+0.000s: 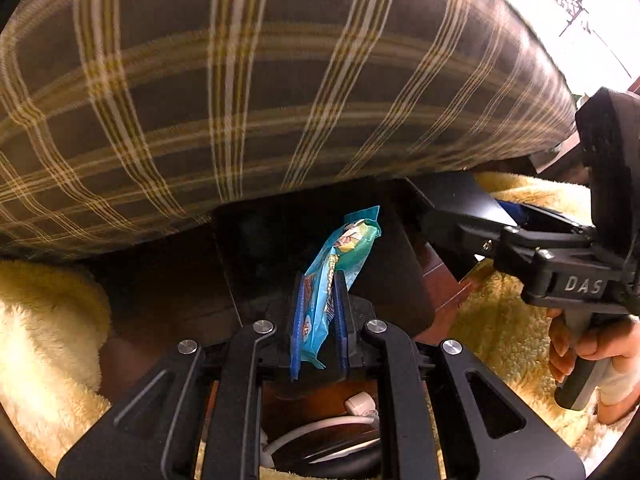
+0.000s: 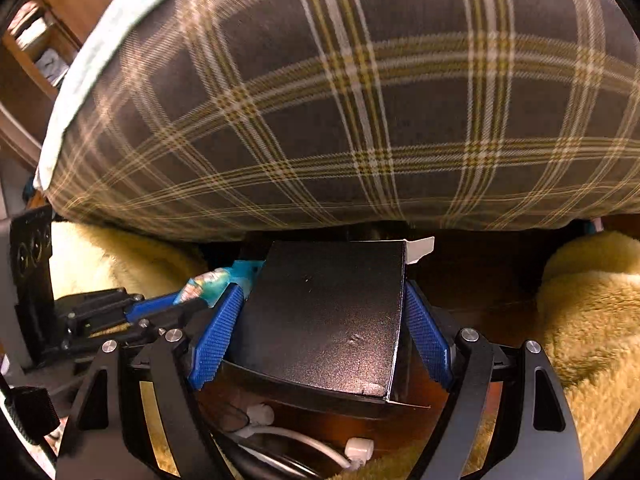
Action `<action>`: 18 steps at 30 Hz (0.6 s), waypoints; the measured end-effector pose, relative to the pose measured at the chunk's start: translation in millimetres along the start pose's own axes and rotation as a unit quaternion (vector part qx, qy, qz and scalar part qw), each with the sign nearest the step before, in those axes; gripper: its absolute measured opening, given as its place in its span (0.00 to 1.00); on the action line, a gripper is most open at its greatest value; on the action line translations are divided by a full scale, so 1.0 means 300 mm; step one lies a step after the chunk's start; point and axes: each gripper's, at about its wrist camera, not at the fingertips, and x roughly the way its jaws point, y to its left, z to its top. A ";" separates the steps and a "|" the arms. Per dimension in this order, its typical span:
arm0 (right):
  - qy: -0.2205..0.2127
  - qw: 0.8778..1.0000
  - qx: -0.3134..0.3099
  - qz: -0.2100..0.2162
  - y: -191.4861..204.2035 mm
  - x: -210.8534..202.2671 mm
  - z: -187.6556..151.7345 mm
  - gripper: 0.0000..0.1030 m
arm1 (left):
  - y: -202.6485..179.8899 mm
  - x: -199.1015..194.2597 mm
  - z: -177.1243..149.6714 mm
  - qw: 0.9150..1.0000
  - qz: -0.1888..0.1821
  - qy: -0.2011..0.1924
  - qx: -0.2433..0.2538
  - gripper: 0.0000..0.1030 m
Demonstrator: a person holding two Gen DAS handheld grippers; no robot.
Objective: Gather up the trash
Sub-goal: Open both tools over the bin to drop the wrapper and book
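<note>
- While the left gripper [image 1: 318, 316] clamps it between blue pads, the turquoise snack wrapper [image 1: 340, 252] stands crumpled at frame centre, its print blurred, perhaps cartoon art.
- Right gripper [image 2: 322, 332] grips a black box [image 2: 320, 316], jaws wide around its sides.
- Left view alone shows a hand [image 1: 592, 352] on the right gripper's handle, lower right.
- Right view alone shows the box's white flap [image 2: 420, 250]; plaid bedding [image 2: 340, 100] fills both upper frames.
</note>
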 end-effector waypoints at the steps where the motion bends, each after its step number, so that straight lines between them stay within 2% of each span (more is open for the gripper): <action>1: -0.002 1.000 -0.002 0.000 0.007 0.002 -0.001 0.79 | -0.001 0.007 -0.001 1.000 0.000 0.003 -0.001 0.14; 3: -0.005 1.000 -0.007 -0.003 0.011 0.000 0.000 0.80 | 0.004 0.009 0.013 1.000 -0.001 0.004 -0.006 0.16; 5: -0.009 1.000 -0.006 -0.004 0.014 -0.008 0.006 0.83 | 0.017 0.003 0.010 1.000 -0.001 0.000 -0.008 0.34; 7: -0.011 1.000 -0.002 -0.007 0.016 -0.018 0.008 0.87 | 0.023 -0.004 0.007 1.000 0.001 -0.004 -0.008 0.41; 12: -0.017 1.000 -0.002 -0.009 0.037 -0.058 0.059 0.91 | 0.041 -0.036 0.021 1.000 0.005 -0.009 -0.016 0.50; 15: -0.030 0.999 0.001 -0.014 0.019 -0.135 0.086 0.91 | 0.037 -0.080 0.037 0.999 0.015 -0.023 -0.016 0.59; 17: -0.055 0.998 0.003 -0.016 0.014 -0.213 0.109 0.91 | 0.047 -0.132 0.040 0.999 0.021 -0.040 -0.014 0.69; 18: -0.073 0.997 0.004 -0.017 0.015 -0.263 0.124 0.91 | 0.043 -0.177 0.048 0.998 0.023 -0.056 -0.012 0.70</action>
